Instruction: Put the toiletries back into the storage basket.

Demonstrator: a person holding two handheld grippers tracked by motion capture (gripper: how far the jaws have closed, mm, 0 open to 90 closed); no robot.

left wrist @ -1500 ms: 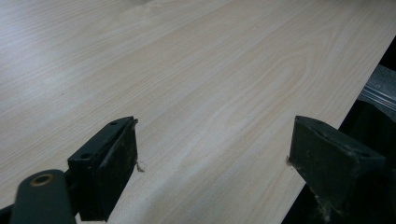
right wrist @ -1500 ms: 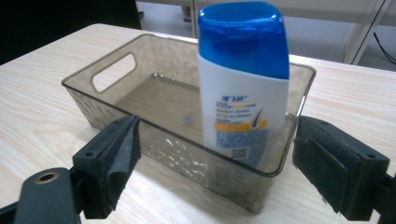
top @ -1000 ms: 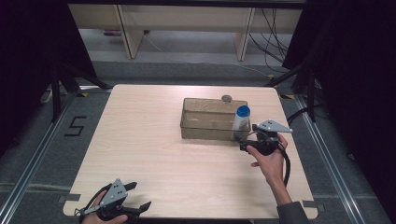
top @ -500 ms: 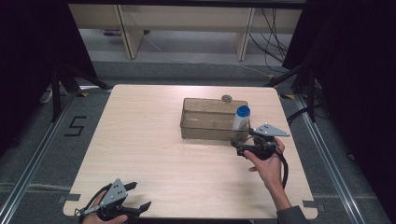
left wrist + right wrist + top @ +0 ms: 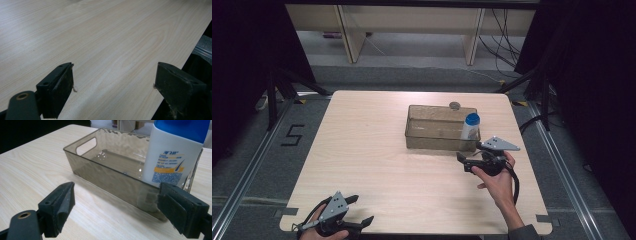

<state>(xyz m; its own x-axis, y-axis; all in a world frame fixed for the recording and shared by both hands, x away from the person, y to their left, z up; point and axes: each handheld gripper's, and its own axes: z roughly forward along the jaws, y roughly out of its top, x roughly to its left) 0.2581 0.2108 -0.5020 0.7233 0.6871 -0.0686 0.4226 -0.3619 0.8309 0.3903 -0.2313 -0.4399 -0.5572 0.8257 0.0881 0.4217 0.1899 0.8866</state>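
Bottle (image 5: 470, 126) upright inside bin (image 5: 434, 135)

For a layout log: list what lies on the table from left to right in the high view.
left gripper → clear bin → right gripper

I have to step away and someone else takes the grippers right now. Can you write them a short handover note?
Right gripper: open, empty, just in front of the clear bin, jaws pointing at its near wall.
Left gripper: open, empty, resting at the table's near left edge.
White bottle with blue cap stands upright inside the bin's right end. A small round object lies on the table behind the bin.
Done: bottle is in the bin.
Left: probably only that round object, if it belongs in the bin.
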